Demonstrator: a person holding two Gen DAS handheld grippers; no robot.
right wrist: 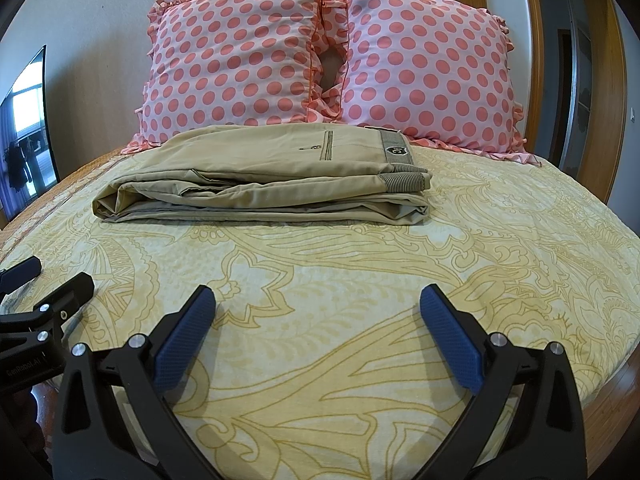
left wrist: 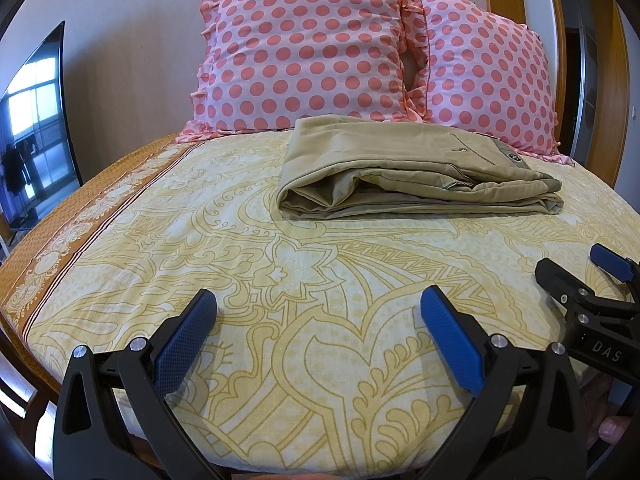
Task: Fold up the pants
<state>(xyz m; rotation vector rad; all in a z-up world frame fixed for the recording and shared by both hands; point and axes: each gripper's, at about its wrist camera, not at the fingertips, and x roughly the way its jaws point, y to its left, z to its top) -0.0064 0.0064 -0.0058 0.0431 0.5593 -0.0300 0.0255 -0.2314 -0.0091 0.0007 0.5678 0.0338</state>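
The khaki cotton pants (right wrist: 264, 184) are lying folded into a compact, layered rectangle on the yellow paisley-printed bedsheet (right wrist: 360, 320), toward the head of the bed and just in front of the 2 pink pillows with coral polka dots (right wrist: 320, 68). The striped waistband and a back pocket are facing up, which suggests the waist section went over last to lock the stack together. The bundle is sitting flat with its edges roughly aligned, so the folding itself is looking finished.

The left gripper (left wrist: 318, 308) is hovering over bare sheet near the foot of the bed, its blue-padded jaws spread wide and holding nothing. The right gripper (right wrist: 318, 306) is doing the same beside it, jaws equally apart and empty. Both are sitting well apart from the pants, likely because no further grasp is needed. Whether the far edge of the bundle is touching the pillows is hard to tell from these low angles.
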